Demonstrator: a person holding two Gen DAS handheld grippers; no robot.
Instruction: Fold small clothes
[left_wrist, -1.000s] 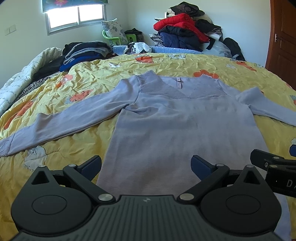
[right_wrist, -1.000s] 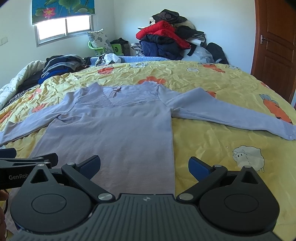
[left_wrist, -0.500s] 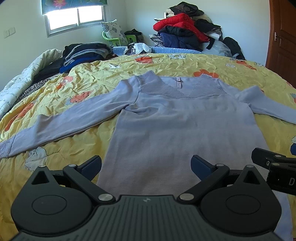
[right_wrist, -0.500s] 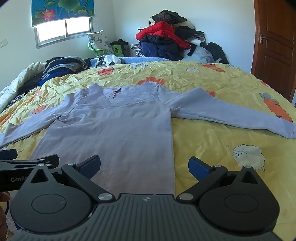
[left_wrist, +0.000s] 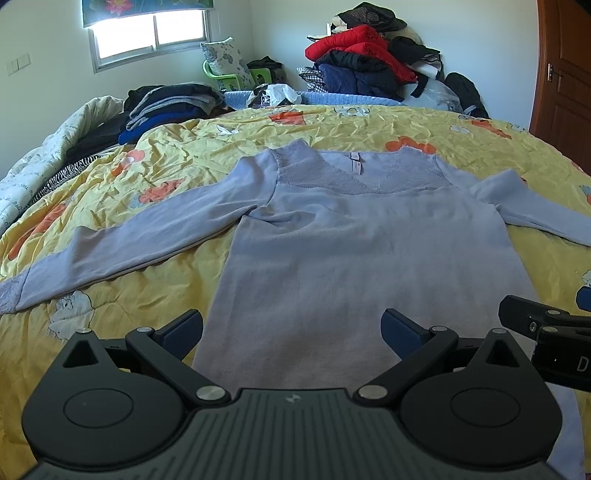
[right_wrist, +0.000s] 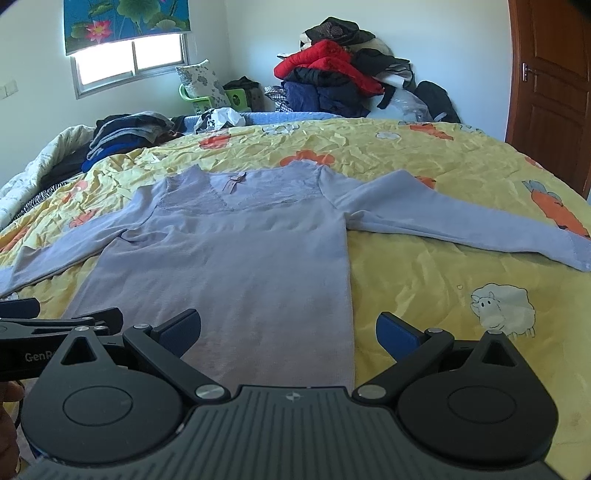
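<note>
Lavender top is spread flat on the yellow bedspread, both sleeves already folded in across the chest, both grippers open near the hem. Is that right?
Not quite. The sleeves are not folded in: the left sleeve and the right sleeve both lie stretched out sideways on the yellow bedspread, as each wrist view shows. The rest holds: the lavender top lies flat, and the left gripper and right gripper are open near the hem.

Lavender long-sleeved top (left_wrist: 369, 251) spread flat on the yellow bed cover (left_wrist: 177, 155).
The left gripper (left_wrist: 291, 326) hovers over the top's hem, its blue-padded fingers (left_wrist: 181, 328) wide apart and empty; the right gripper (left_wrist: 546, 332) shows at the right edge; one sleeve (left_wrist: 140, 236) stretches left.
</note>
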